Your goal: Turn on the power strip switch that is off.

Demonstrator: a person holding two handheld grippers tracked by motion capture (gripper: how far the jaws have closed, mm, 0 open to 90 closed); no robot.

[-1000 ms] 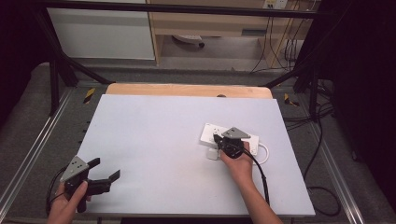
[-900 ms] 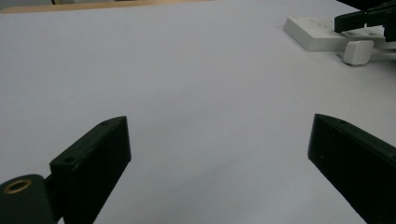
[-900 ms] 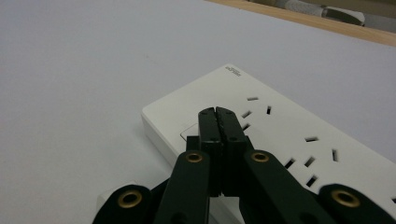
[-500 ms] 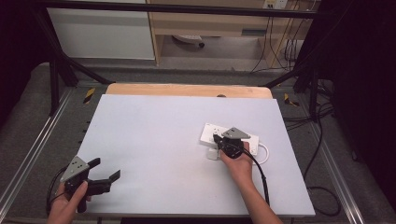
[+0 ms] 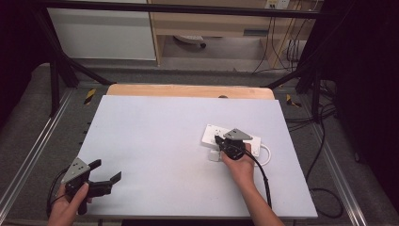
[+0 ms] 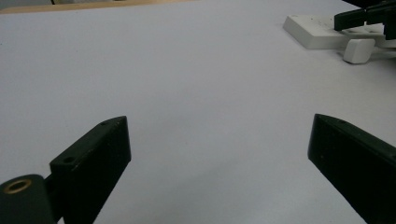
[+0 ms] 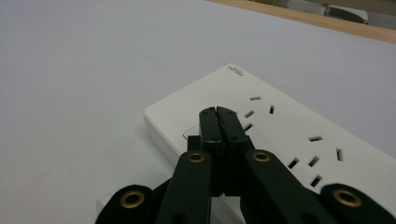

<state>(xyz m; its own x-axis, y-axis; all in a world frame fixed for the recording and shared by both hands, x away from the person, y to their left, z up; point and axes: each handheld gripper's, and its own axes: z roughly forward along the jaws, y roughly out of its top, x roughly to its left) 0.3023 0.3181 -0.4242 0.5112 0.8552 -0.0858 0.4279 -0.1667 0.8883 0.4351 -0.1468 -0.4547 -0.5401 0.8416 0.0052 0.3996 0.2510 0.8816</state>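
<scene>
White plastic makes up the power strip (image 5: 230, 137), which lies flat on the right half of the pale grey table top (image 5: 155, 136), its cable (image 5: 267, 153) looping off its right end. Its sockets are the only receptacles here, and those that show in the right gripper view (image 7: 289, 135) hold nothing. The right gripper (image 7: 219, 122) has its two black jaws pressed together with nothing between them, tips poised over the near left end of the strip beside a small square button (image 7: 192, 133); whether the tips actually touch the surface is hard to tell from this angle. A small white plug (image 5: 214, 156) lies on the table just beside the strip's near edge, close under that gripper. The left gripper (image 5: 104, 175) sits well apart at the near left corner of the table, held in the person's left hand (image 5: 66, 209), its jaws spread wide over bare table
</scene>
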